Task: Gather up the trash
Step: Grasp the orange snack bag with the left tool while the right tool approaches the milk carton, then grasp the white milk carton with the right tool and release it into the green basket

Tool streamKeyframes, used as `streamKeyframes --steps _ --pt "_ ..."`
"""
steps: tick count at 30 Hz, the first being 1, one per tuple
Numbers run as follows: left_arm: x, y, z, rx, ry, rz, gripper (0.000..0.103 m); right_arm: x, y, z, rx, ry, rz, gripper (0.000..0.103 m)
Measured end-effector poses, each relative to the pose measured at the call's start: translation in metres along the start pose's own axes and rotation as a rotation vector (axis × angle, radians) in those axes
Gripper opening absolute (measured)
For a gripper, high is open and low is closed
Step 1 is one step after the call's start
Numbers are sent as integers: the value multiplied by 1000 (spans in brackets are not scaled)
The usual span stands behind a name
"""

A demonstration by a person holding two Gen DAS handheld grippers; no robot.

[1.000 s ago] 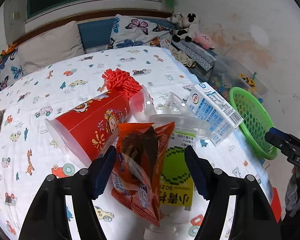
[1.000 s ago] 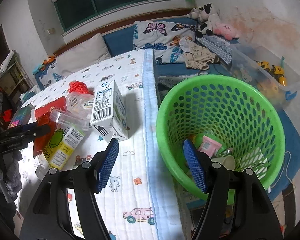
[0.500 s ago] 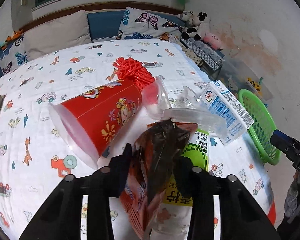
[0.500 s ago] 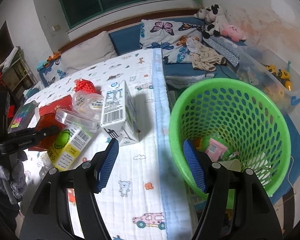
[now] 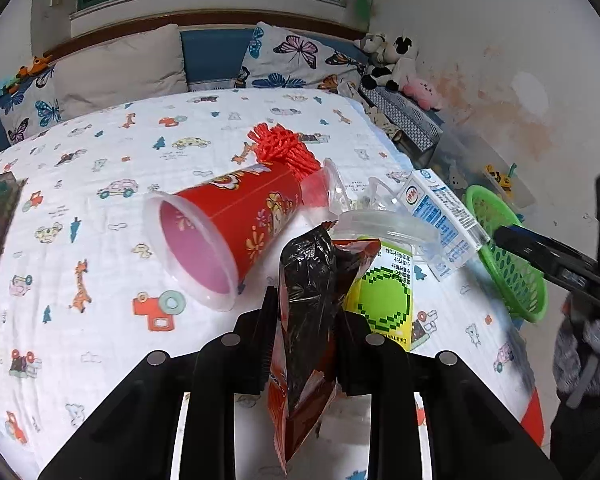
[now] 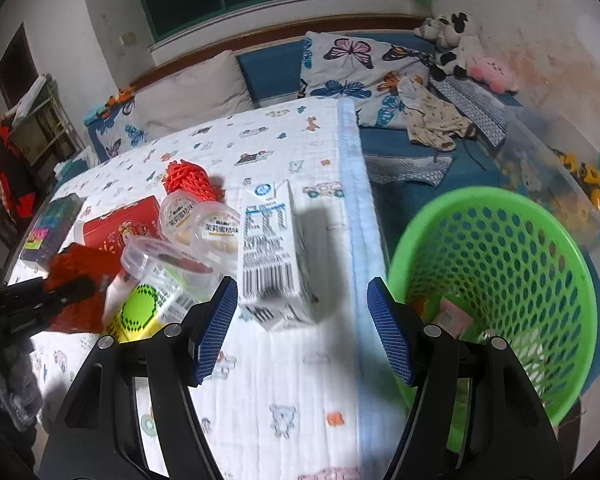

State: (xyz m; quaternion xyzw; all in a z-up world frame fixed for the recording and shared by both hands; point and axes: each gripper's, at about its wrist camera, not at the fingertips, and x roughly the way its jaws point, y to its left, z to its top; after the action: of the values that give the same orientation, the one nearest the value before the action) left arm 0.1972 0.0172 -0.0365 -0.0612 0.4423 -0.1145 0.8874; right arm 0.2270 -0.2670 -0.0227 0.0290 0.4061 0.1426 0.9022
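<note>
An orange snack wrapper (image 5: 308, 264) stands pinched between the black fingers of my left gripper (image 5: 308, 312), whose jaws are closing on it. Around it on the bed lie a red paper cup (image 5: 236, 232), a yellow-green cup (image 5: 384, 292) under a clear lid (image 5: 380, 226), a red foam net (image 5: 284, 152) and a milk carton (image 5: 440, 216). My right gripper (image 6: 300, 292) is open with nothing in it, hanging over the bed's edge between the milk carton (image 6: 268, 248) and the green basket (image 6: 580, 292). The basket holds some trash.
Pillows (image 5: 120, 68) and plush toys (image 5: 396, 60) line the far side of the bed. A clear bin of toys (image 6: 560, 184) stands behind the basket. A dark book (image 6: 52, 224) lies at the bed's left. A gloved hand (image 5: 584, 352) holds the right gripper.
The left jaws have closed onto the snack wrapper, which now stands squeezed and upright. The right gripper has shifted left, away from the basket and towards the milk carton.
</note>
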Motion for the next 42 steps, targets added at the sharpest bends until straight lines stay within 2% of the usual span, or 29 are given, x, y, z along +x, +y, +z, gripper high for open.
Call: streamKeyframes --steps 9,12,21,27,29,42 --pt "-27 15 -1 -8 -30 -7 24 33 18 27 -75 38 -22 64" --pt "-31 19 -1 -12 -34 -13 24 47 21 37 -91 57 -33 59" --pt "-35 24 -2 -9 -35 -25 24 83 26 56 -99 102 -41 58" --pt "-34 26 -2 -14 -31 -31 24 95 30 61 -113 127 -55 48" --pt "-34 26 -2 -16 -30 -35 24 95 31 61 -122 129 -59 44" --pt "-42 15 -1 4 -49 -56 24 40 22 56 -102 68 -46 43"
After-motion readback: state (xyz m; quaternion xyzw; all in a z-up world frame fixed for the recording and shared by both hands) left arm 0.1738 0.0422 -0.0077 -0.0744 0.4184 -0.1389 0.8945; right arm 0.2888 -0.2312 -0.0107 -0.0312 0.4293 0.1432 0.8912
